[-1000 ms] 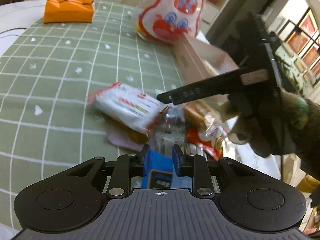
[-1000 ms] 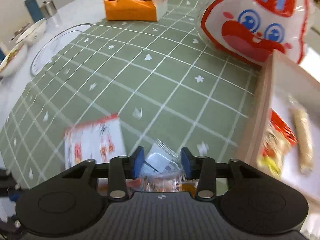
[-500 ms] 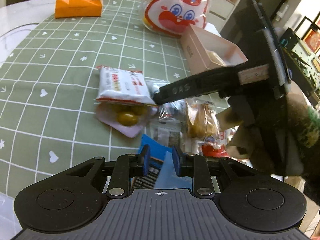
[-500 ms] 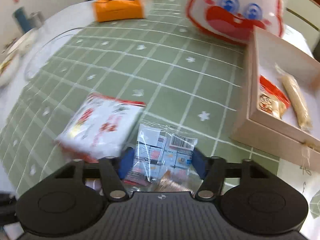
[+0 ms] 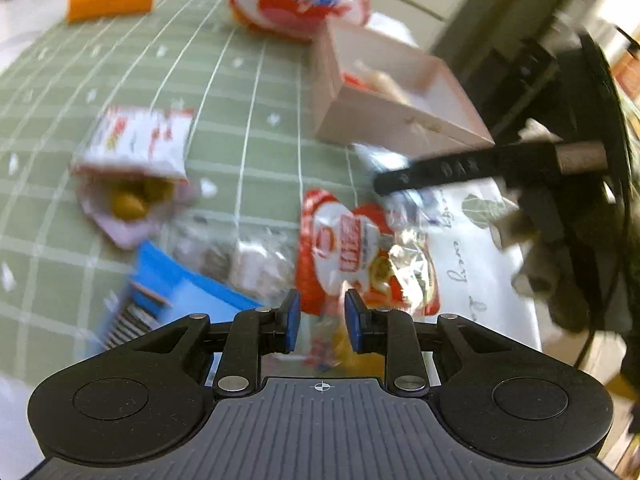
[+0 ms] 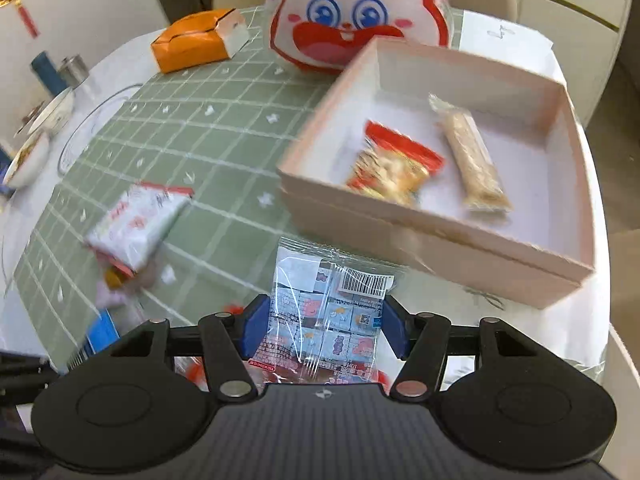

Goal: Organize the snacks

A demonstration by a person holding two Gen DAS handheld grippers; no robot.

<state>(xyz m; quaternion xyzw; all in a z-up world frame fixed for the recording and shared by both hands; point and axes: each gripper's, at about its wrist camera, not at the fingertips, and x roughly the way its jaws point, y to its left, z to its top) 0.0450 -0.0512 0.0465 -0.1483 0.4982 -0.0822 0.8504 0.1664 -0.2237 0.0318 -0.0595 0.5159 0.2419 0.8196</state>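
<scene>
green checked tablecloth: matt, looks like cloth or soft vinyl, which one cannot be told. pink box: matt cardboard, smooth white inside. clear packet between right gripper pads: glossy crinkled plastic film, printed barcode label. red-white packet and rabbit-face bag: shiny plastic film. orange pack: smooth, slightly glossy wrap. gripper bodies: matt black plastic, ribbed top, metal pins; blue pads look rubbery.
</scene>
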